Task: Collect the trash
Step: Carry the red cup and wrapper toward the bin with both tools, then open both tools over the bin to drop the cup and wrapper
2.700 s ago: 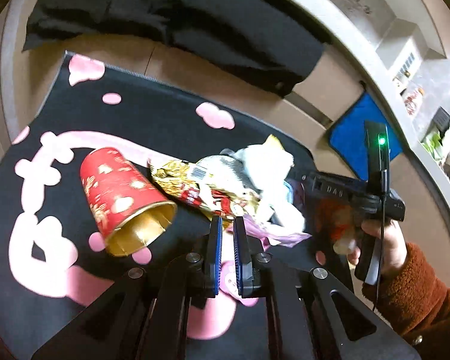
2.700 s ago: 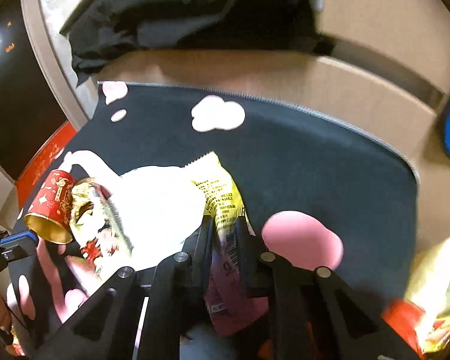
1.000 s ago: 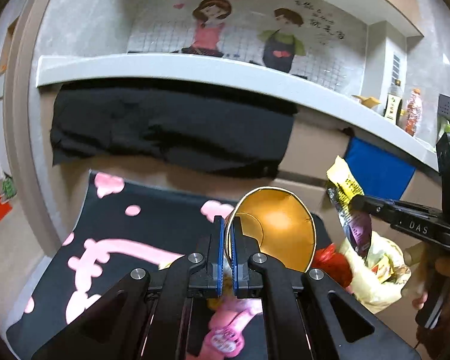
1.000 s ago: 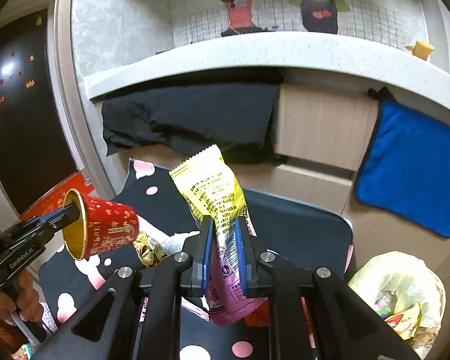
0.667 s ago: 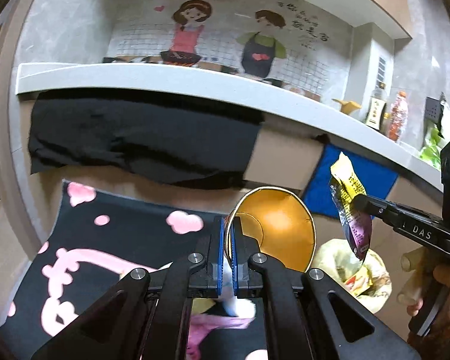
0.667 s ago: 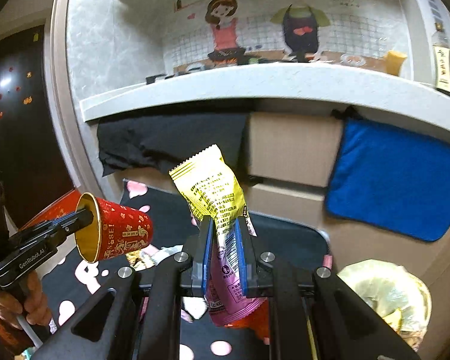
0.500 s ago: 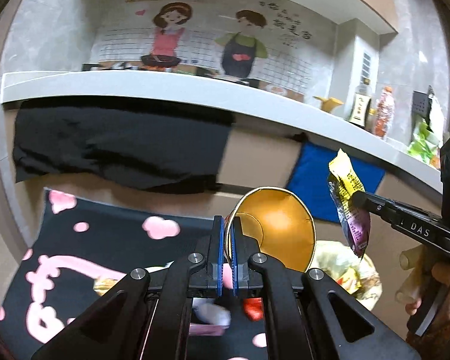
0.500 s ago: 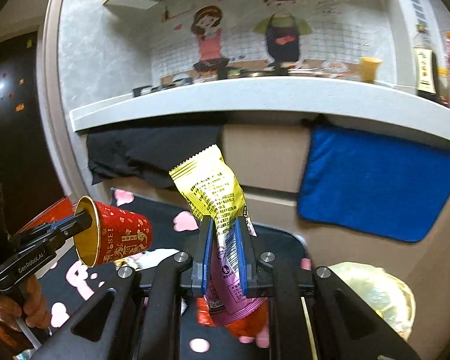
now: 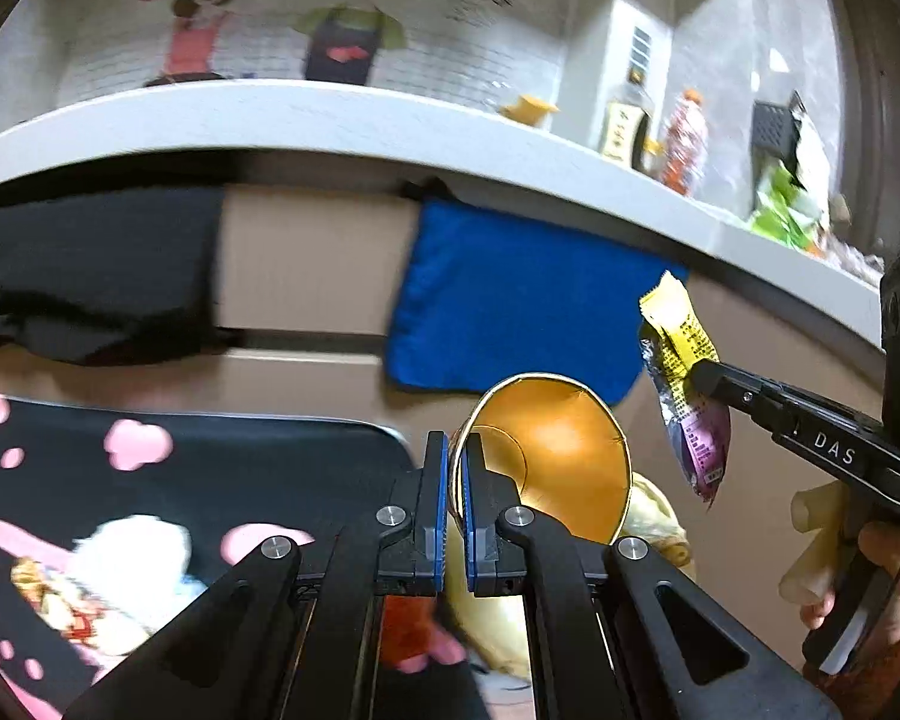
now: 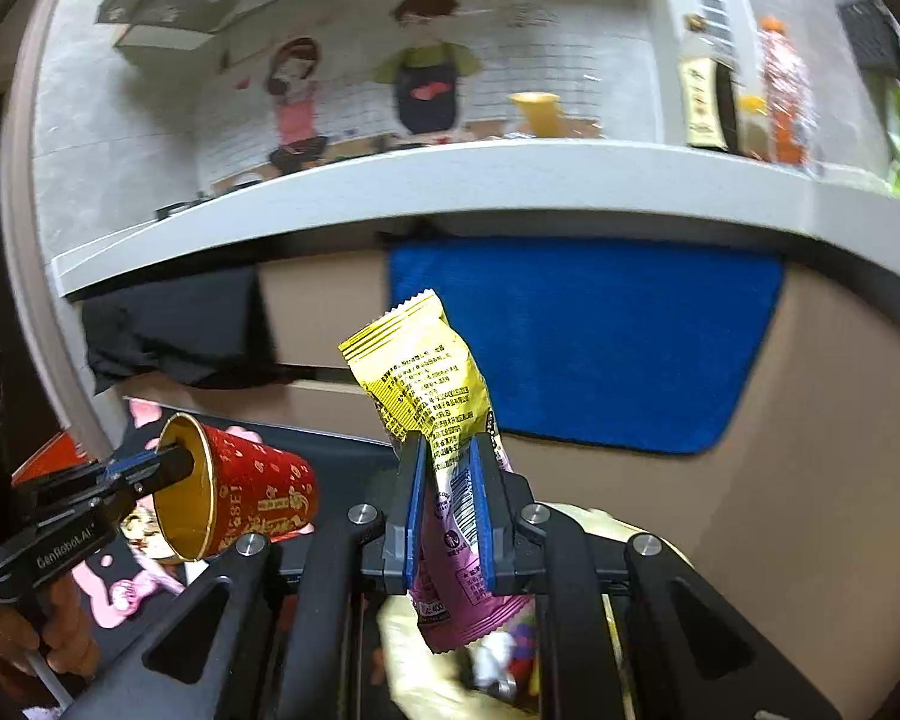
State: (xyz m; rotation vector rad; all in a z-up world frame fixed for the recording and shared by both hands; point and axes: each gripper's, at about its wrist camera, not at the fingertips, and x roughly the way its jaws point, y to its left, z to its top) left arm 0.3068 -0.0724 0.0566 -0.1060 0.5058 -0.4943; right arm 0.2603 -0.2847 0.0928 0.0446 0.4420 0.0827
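My left gripper (image 9: 456,456) is shut on the rim of a red paper cup with a gold inside (image 9: 558,456), held in the air; the cup also shows in the right wrist view (image 10: 252,492). My right gripper (image 10: 447,450) is shut on a yellow and purple snack wrapper (image 10: 426,378), also seen in the left wrist view (image 9: 681,384). A yellowish trash bag (image 9: 660,516) with trash in it lies below both grippers, mostly hidden behind them; it also shows in the right wrist view (image 10: 438,666).
A black mat with pink shapes (image 9: 210,450) lies on the floor at left, with a white tissue (image 9: 132,552) and a foil wrapper (image 9: 54,594) on it. A blue towel (image 9: 510,306) and a black cloth (image 9: 90,276) hang under the grey counter (image 9: 330,120).
Both grippers have swung to the right with the cup and wrapper still held. The blue towel and the trash bag have come toward the middle of the views; the mat has slid left.
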